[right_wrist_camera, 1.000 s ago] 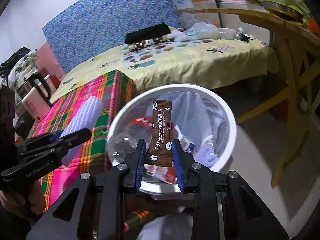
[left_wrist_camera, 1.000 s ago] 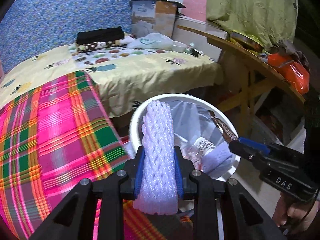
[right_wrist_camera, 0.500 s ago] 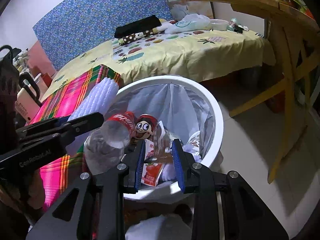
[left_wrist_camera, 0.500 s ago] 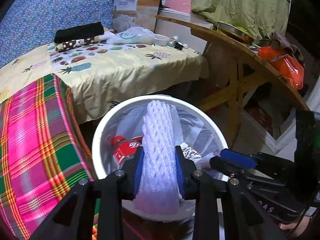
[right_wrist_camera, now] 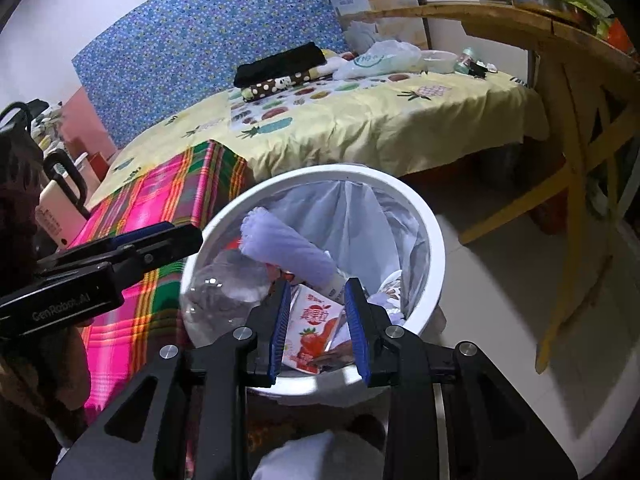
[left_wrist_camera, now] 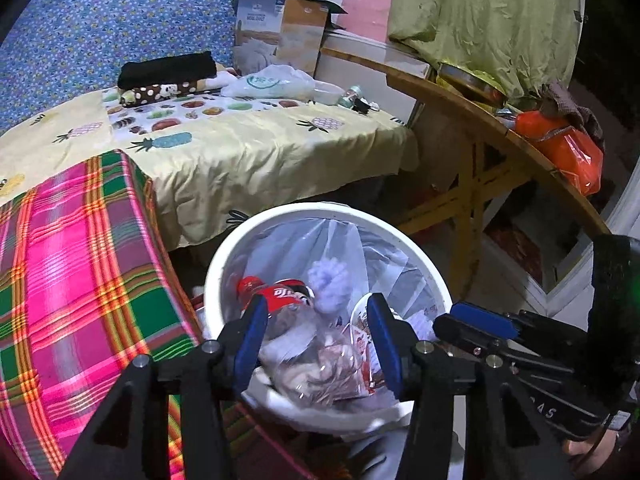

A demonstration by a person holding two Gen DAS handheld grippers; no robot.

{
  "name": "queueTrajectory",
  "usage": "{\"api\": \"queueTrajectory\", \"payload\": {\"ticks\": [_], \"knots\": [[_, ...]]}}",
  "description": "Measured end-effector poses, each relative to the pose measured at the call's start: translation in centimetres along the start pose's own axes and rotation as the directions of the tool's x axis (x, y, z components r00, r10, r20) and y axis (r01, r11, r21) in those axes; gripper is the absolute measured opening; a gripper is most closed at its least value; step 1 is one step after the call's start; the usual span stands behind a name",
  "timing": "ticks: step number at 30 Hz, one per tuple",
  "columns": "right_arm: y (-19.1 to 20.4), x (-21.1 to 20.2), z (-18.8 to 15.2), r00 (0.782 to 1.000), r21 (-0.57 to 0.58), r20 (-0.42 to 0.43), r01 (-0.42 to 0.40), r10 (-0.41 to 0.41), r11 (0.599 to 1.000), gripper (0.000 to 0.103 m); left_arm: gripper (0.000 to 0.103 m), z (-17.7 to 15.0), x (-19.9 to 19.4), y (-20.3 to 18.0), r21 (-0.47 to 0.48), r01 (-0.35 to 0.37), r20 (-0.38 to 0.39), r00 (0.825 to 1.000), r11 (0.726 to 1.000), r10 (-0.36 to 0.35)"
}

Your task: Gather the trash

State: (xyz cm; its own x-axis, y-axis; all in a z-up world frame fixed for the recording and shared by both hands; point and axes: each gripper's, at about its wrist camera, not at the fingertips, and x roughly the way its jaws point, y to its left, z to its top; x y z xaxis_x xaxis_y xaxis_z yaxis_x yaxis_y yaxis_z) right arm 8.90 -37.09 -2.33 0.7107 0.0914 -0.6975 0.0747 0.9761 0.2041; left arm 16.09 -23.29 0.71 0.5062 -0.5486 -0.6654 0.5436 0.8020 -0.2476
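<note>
A white trash bin [left_wrist_camera: 280,218] with a clear liner stands on the floor beside the plaid bed; it also shows in the right wrist view [right_wrist_camera: 436,240]. Inside lie a white foam net sleeve [right_wrist_camera: 288,250], small in the left wrist view [left_wrist_camera: 330,284], a clear plastic bottle with a red label [left_wrist_camera: 280,294], and a red-and-white strawberry carton [right_wrist_camera: 314,316]. My left gripper [left_wrist_camera: 318,338] is open and empty over the bin's near rim. My right gripper [right_wrist_camera: 316,314] is open and empty over the near rim too. Each gripper shows in the other's view.
A pink and green plaid cloth [left_wrist_camera: 72,264] covers the surface left of the bin. A bed with a yellow pineapple sheet [left_wrist_camera: 248,148] lies behind. A wooden table [left_wrist_camera: 492,128] with an orange bag [left_wrist_camera: 568,152] stands right. White tiled floor [right_wrist_camera: 500,300] lies right of the bin.
My left gripper opened and the foam net sleeve dropped into the bin. My right gripper let go of the brown sachet earlier and has opened wider.
</note>
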Motion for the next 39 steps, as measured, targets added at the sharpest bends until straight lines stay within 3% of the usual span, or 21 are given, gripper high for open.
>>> {"api": "queueTrajectory", "payload": {"ticks": [4, 8, 9, 23, 39], "knots": [[1.0, -0.5, -0.1, 1.0, -0.018, 0.008, -0.007, 0.007, 1.0, 0.031, 0.053, -0.7, -1.4, 0.3, -0.006, -0.018, 0.011, 1.0, 1.0, 0.018], [2.6, -1.1, -0.4, 1.0, -0.058, 0.013, -0.022, 0.023, 0.998, 0.054, 0.053, -1.6, -3.0, 0.7, -0.016, -0.042, 0.024, 0.999, 0.999, 0.042], [2.9, -1.2, -0.5, 1.0, -0.065, 0.016, -0.026, 0.027, 0.998, 0.055, 0.054, -1.9, -3.5, 0.9, -0.02, -0.05, 0.027, 0.998, 0.999, 0.051], [6.9, -3.0, -2.1, 0.996, -0.146, 0.032, -0.08, 0.086, 0.986, 0.056, 0.054, -6.2, -9.3, 3.8, -0.081, -0.198, 0.079, 0.976, 0.977, 0.205], [9.3, -4.8, -4.3, 0.993, -0.21, 0.031, -0.106, 0.115, 0.972, 0.056, 0.054, -10.7, -13.2, 4.6, -0.121, -0.28, 0.077, 0.954, 0.952, 0.291]]}}
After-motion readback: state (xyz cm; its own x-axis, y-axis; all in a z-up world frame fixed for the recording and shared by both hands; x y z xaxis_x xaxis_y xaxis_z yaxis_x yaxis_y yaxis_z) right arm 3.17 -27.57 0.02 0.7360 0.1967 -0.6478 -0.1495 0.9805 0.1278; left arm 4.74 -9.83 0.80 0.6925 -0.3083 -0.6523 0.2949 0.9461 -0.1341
